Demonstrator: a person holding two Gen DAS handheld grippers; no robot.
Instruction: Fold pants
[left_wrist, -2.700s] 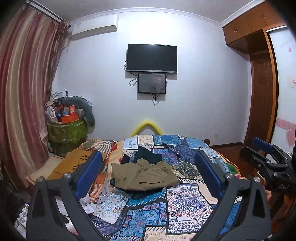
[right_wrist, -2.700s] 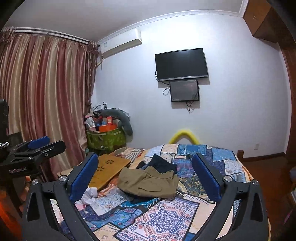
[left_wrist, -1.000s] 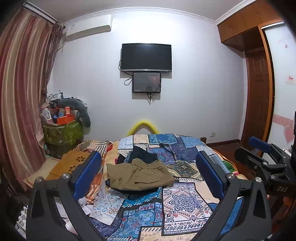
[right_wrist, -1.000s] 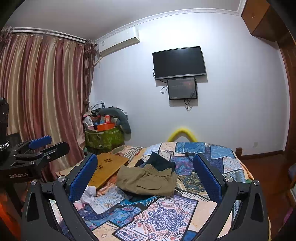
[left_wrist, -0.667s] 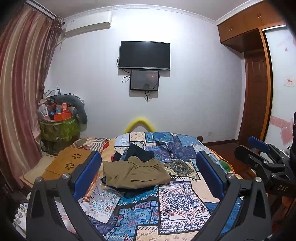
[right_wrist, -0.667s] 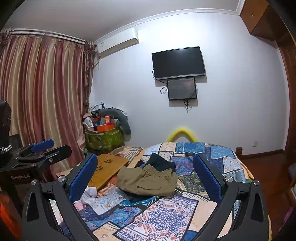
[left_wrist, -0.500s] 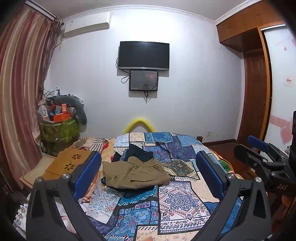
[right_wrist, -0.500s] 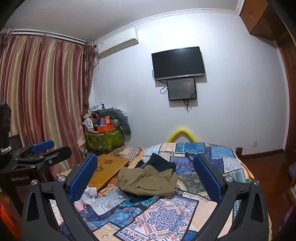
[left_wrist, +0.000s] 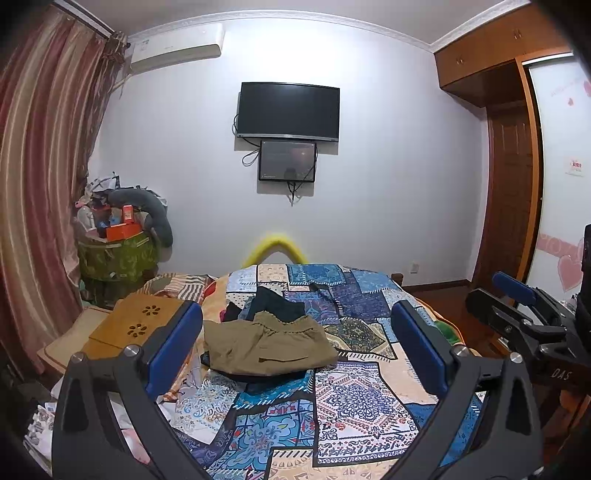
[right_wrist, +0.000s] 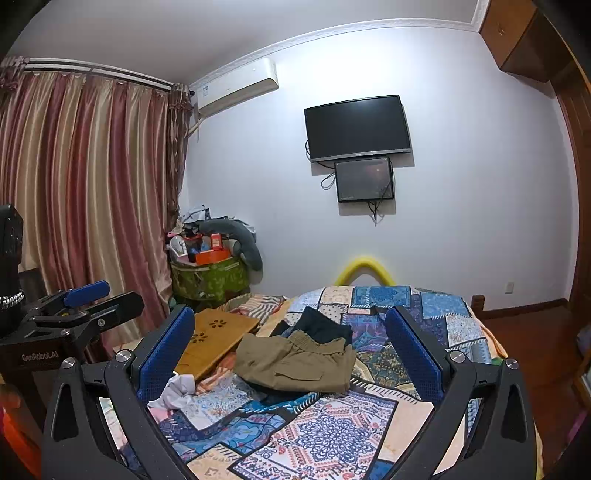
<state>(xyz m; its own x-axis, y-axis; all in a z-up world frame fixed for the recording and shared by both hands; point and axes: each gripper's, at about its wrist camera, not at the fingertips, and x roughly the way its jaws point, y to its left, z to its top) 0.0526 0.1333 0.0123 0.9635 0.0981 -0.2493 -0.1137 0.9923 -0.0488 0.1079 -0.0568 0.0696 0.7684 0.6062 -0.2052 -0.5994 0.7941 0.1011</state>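
The olive-khaki pants (left_wrist: 267, 345) lie ahead of the left tool (left_wrist: 295, 349), framed between its two blue-padded fingers (left_wrist: 173, 345) and well clear of both. They are loosely folded into a rumpled, roughly rectangular bundle: the gathered elastic waistband faces away from the tool, and a pocket seam crosses the nearer part of the cloth. They rest on top of a dark garment (left_wrist: 275, 304) that sticks out past the waistband and also shows beneath the near edge. Both lie on the bed's patchwork quilt (left_wrist: 354, 398).

The left tool hangs above the quilt with its jaws spread wide and nothing between them. The right tool (right_wrist: 291, 354) is likewise wide open and holding nothing; in its view the pants (right_wrist: 295, 362) sit ahead, between its fingers, toward the left one. A wooden lap tray (right_wrist: 218, 338) lies left of the pants.
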